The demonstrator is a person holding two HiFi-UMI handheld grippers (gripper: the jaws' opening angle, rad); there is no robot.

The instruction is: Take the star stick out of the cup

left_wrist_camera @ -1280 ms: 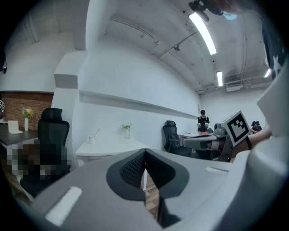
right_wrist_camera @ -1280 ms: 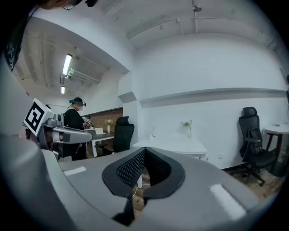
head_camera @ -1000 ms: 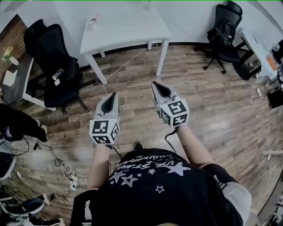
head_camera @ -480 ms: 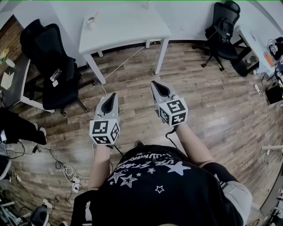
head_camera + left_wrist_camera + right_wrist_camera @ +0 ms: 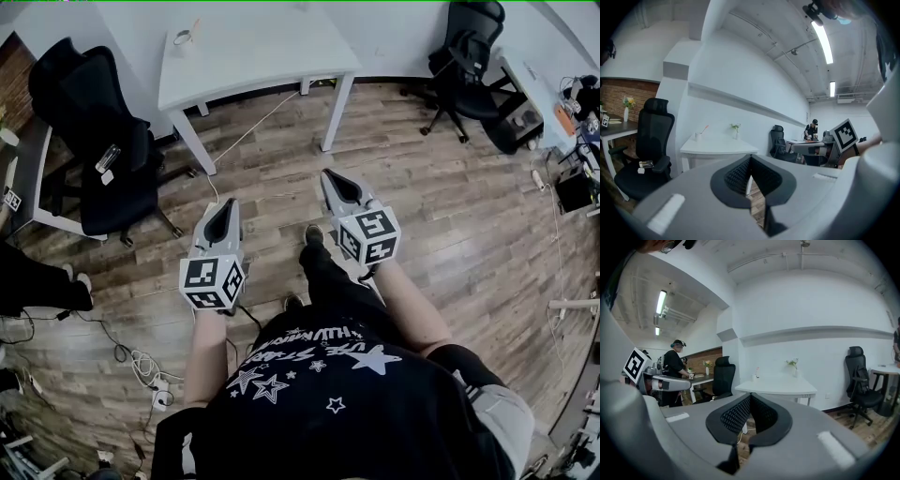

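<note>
A white cup [image 5: 181, 39] with a thin pink stick [image 5: 194, 29] in it stands on the far left part of the white table [image 5: 272, 56]. In the left gripper view the cup [image 5: 698, 136] and the stick [image 5: 705, 128] are small and far off; the right gripper view has the cup [image 5: 753, 377] just as distant. My left gripper [image 5: 226, 206] and right gripper [image 5: 332, 179] hang side by side over the wooden floor, well short of the table. Both are shut and hold nothing. The stick's star end is too small to make out.
A small vase with a sprig [image 5: 736, 131] stands on the table right of the cup. A black office chair [image 5: 89, 131] stands left of the table, another [image 5: 467, 70] at the back right. Cables [image 5: 141, 361] lie on the floor at the left. A person [image 5: 675, 364] stands by a desk.
The person has stepped forward: a leg and shoe now show between the grippers, and the table and chairs have shifted in the head view. Both grippers stay shut.
</note>
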